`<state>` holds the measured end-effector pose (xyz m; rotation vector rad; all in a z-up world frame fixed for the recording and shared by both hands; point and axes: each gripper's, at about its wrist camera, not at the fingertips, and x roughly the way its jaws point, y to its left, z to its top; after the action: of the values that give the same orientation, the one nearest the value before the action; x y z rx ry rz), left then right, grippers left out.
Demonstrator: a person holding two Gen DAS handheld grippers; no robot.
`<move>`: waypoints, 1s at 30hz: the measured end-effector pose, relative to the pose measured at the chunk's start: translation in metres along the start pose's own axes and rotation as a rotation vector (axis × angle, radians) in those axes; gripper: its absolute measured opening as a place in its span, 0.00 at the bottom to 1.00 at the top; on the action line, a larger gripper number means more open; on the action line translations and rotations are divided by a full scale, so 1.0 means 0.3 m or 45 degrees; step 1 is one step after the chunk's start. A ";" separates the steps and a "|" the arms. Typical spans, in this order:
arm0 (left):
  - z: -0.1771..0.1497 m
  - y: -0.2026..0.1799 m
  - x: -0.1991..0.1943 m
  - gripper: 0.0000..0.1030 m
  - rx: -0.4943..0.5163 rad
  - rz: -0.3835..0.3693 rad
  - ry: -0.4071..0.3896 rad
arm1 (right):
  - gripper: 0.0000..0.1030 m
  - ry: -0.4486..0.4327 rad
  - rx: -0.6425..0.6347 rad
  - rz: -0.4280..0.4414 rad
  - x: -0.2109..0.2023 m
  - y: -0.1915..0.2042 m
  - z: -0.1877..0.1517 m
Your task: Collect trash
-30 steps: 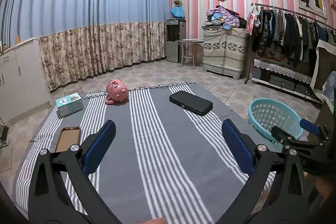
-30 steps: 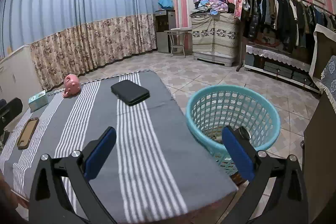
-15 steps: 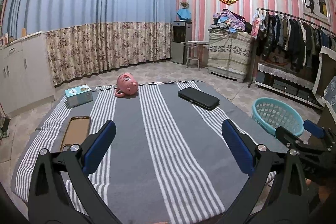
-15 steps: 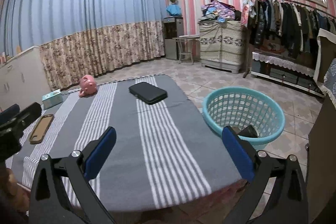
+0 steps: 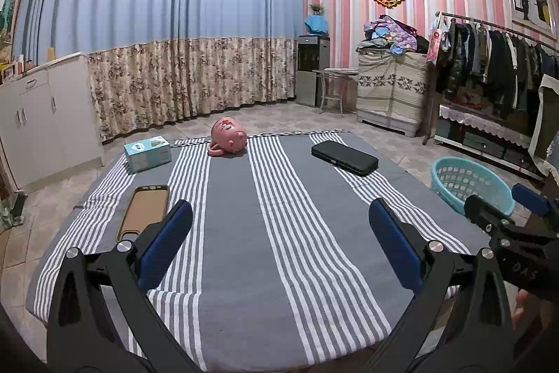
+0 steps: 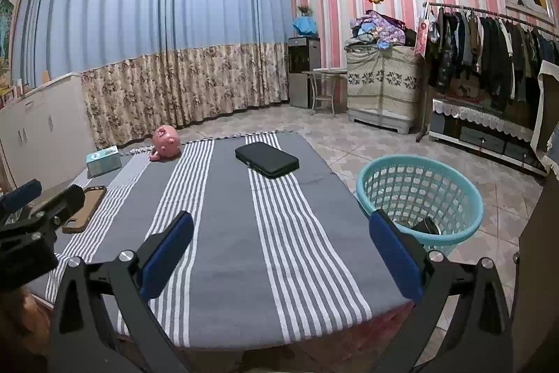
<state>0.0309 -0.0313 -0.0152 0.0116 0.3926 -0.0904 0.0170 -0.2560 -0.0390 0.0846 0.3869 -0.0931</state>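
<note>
A turquoise mesh basket (image 6: 419,198) stands on the floor right of the table; a dark object (image 6: 426,226) lies inside it. The same basket (image 5: 471,184) shows at the right of the left wrist view. My left gripper (image 5: 279,243) hangs open above the near part of the grey striped tablecloth (image 5: 279,215), nothing between its fingers. My right gripper (image 6: 279,250) is open too, over the table's near right part, with the basket just beyond its right finger. No loose trash is visible on the cloth.
On the cloth lie a black case (image 5: 344,158), a pink piggy bank (image 5: 229,140), a teal tissue box (image 5: 148,153) and a brown phone case (image 5: 145,208). White cabinets stand left, a clothes rack (image 5: 496,58) right, tiled floor around.
Both grippers have pulled back and risen from the table, so more of the cloth and room shows. The basket looks farther off in both views. Both stayed open.
</note>
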 end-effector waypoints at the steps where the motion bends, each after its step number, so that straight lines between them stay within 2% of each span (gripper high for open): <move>1: 0.000 -0.001 -0.002 0.95 -0.002 -0.002 0.002 | 0.95 0.000 -0.003 0.002 -0.001 0.002 0.000; 30: -0.001 0.014 -0.032 0.95 -0.010 0.011 -0.029 | 0.95 0.003 -0.020 0.029 0.003 0.023 -0.009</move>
<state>0.0223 -0.0263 -0.0117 0.0043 0.3703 -0.0805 0.0175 -0.2491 -0.0413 0.0737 0.3888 -0.0675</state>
